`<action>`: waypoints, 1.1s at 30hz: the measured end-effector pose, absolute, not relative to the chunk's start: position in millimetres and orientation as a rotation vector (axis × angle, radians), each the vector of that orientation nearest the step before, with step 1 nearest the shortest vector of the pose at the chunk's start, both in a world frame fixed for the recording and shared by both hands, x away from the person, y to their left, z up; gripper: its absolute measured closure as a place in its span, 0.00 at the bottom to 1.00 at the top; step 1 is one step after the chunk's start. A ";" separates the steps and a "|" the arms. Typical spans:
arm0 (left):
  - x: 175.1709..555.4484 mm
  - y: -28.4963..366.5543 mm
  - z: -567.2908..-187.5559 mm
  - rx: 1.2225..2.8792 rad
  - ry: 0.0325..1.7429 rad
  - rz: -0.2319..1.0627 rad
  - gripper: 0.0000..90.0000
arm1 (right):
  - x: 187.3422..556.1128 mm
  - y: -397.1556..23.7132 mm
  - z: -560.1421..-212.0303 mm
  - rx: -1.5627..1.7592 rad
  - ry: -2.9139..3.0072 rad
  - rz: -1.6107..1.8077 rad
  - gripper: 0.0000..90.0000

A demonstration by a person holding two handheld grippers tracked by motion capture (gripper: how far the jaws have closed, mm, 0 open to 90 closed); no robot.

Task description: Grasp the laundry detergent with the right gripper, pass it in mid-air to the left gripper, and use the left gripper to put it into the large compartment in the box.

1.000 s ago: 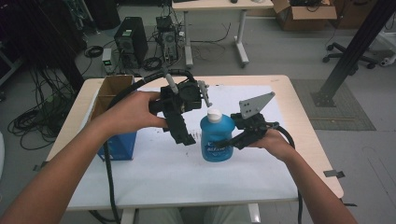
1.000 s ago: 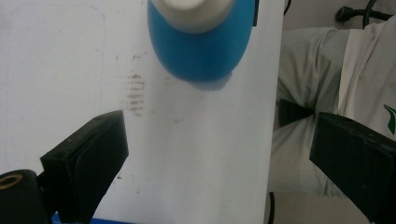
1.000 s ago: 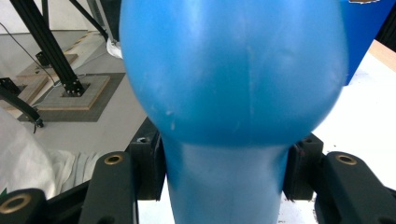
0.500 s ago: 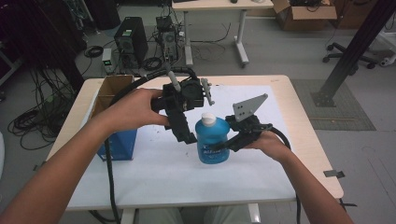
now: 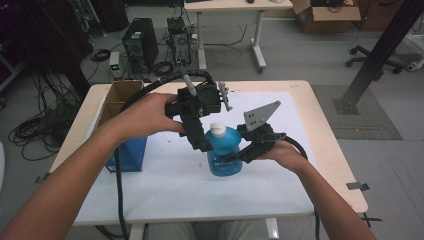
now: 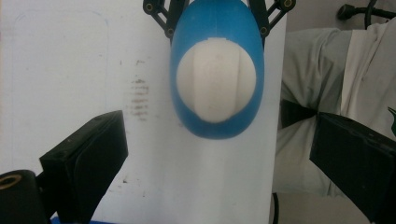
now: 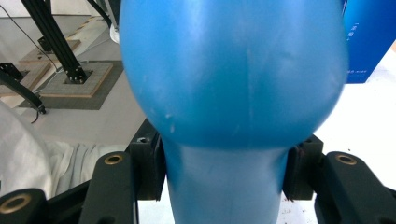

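Reaching in from the right, my right gripper (image 5: pixel 239 152) had its jaws clenched on the body of the blue bottle (image 5: pixel 224 150), which stood upright on the white-covered surface (image 5: pixel 165 185). My left gripper (image 5: pixel 202 142) hung tilted down over the bottle's white cap (image 6: pixel 215 77), jaws spread wide to either side and touching nothing. A blue box (image 5: pixel 127 152) stood near the left edge; I couldn't see its contents.

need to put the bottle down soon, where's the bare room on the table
The white sheet is bare along the near edge, between the blue box and the right forearm, and again at the far right corner behind the right hand-held gripper. The middle is crowded: the blue bottle sits clamped there, with the left hand-held gripper beside its cap.
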State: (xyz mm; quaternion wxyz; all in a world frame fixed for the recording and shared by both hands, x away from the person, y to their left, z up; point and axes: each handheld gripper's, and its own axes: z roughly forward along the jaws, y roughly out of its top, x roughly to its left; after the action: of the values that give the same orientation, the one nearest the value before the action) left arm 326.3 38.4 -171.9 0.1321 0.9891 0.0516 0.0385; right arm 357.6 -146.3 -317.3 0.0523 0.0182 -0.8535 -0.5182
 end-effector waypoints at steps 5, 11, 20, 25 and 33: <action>327.1 35.0 -174.8 2.876 0.151 0.109 0.05 | 357.8 -144.3 -316.8 0.054 -2.601 -1.570 0.49; 330.5 30.6 -179.0 2.877 0.154 0.105 0.05 | 357.9 -141.2 -316.5 0.061 -2.604 -1.569 0.49; 333.6 23.1 -187.8 2.892 0.136 0.089 0.05 | 357.9 -138.7 -316.6 0.058 -2.603 -1.563 0.49; 334.5 20.1 -191.6 2.900 0.142 0.089 0.05 | 357.9 -138.4 -316.4 0.059 -2.605 -1.562 0.49; 336.6 18.2 -202.2 2.902 0.155 0.072 0.05 | 358.6 -138.5 -317.0 0.057 -2.609 -1.556 0.49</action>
State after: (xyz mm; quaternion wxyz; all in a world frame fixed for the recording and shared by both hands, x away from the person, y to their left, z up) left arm 336.6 18.2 -202.2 0.1173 0.9914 0.0530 0.0248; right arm 358.6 -138.5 -317.0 0.0516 0.0188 -0.8576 -0.5114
